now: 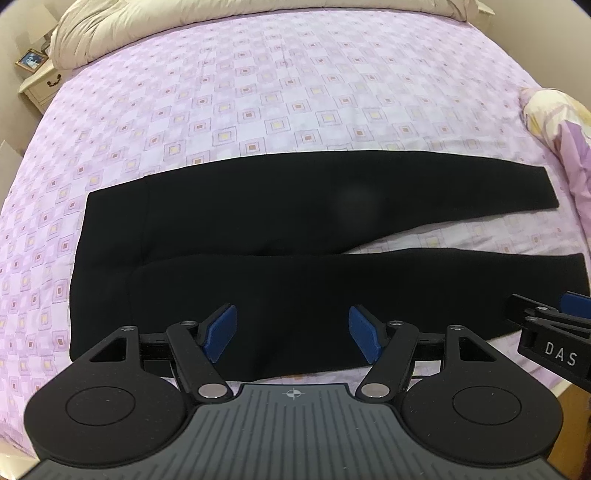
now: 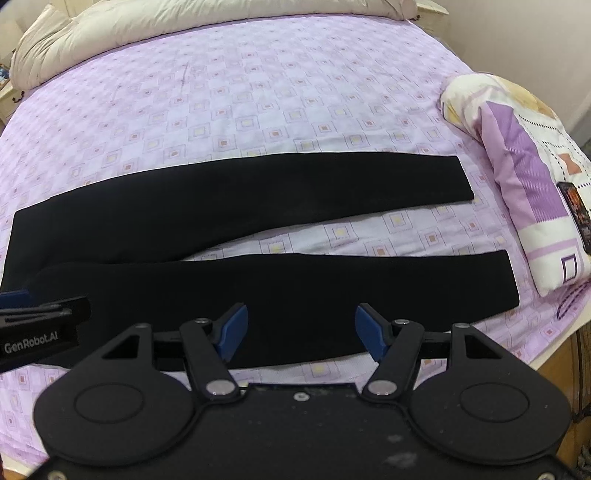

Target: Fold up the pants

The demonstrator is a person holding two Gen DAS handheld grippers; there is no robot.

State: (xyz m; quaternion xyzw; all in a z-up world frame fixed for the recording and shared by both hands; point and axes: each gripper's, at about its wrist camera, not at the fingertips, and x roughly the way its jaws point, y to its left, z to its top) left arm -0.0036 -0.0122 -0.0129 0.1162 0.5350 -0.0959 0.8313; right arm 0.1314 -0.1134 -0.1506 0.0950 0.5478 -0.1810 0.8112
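Black pants (image 1: 258, 236) lie flat on the purple checked bed sheet (image 1: 258, 92), waist to the left, two legs spread apart to the right. They also show in the right wrist view (image 2: 221, 280). My left gripper (image 1: 291, 332) is open and empty, hovering over the near leg close to its front edge. My right gripper (image 2: 301, 332) is open and empty over the near leg, further right. Each gripper shows at the edge of the other's view: the right gripper (image 1: 554, 325), the left gripper (image 2: 40, 317).
A cream duvet (image 1: 184, 26) is bunched at the head of the bed. A folded patterned quilt (image 2: 524, 177) lies on the right side with a dark phone-like object (image 2: 578, 218) on it. A nightstand (image 1: 40, 81) stands at the far left. The bed's front edge is just below the grippers.
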